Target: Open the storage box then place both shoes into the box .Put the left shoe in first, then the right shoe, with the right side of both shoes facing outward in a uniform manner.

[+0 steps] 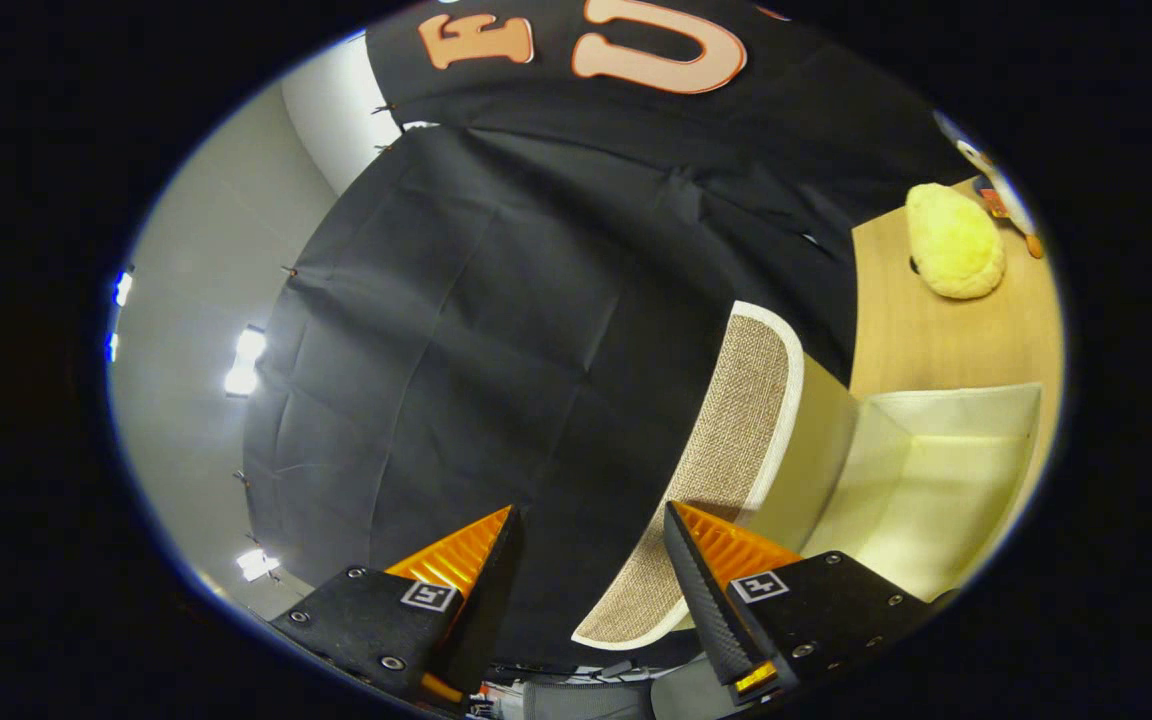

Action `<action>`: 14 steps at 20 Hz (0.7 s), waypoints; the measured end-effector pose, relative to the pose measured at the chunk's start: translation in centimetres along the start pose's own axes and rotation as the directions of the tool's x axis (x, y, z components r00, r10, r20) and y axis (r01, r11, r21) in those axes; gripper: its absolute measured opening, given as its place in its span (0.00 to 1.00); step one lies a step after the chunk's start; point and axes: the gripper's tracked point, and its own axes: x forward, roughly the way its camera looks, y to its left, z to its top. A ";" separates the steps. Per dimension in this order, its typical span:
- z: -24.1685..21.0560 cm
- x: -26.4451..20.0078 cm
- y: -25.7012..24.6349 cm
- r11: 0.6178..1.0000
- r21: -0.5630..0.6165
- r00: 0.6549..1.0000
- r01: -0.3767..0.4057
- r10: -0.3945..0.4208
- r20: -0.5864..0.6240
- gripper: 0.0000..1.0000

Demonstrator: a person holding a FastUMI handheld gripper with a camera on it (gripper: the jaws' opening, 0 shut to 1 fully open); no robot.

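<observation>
Storage box (936, 480) is seen open with its woven lid (726, 440) raised just ahead of the gripper (591, 520), whose fingers are spread wide apart, nothing being held.

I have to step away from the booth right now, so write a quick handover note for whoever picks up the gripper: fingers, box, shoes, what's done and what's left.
Gripper: fingers open, holding nothing, tilted up toward the black cloth wall.
Storage box: on the wooden table, to the right of the fingers, already open. Its woven lid stands raised beside the right finger; the pale interior looks empty.
Shoes: I can't place either one from here, so find them first.
Also on the table: a yellow plush toy beyond the box.
Done: box opened.
Left: put the left shoe in, then the right shoe, right sides facing outward.
</observation>
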 end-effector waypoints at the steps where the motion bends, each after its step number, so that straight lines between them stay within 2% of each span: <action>1: 0.0 1.2 0.6 1.000 -0.019 1.000 0.003 -0.003 -0.003 0.84; 3: -0.3 3.0 1.3 0.999 -0.053 1.000 0.008 -0.008 -0.015 0.85; 5: -1.2 2.5 0.6 0.995 -0.101 1.000 0.015 -0.017 -0.014 0.88; 6: -1.0 2.1 -0.3 0.989 -0.140 0.999 0.044 -0.045 -0.004 0.89; 8: -0.7 1.0 -2.9 0.957 -0.247 0.988 0.152 -0.149 0.031 0.89; 10: -0.4 -1.8 -5.9 0.909 -0.322 0.964 0.265 -0.254 0.076 0.91; 12: -0.4 -6.8 -9.4 0.861 -0.343 0.927 0.376 -0.353 0.128 0.91; 14: 1.2 -12.2 -13.3 0.800 -0.341 0.870 0.493 -0.450 0.202 0.91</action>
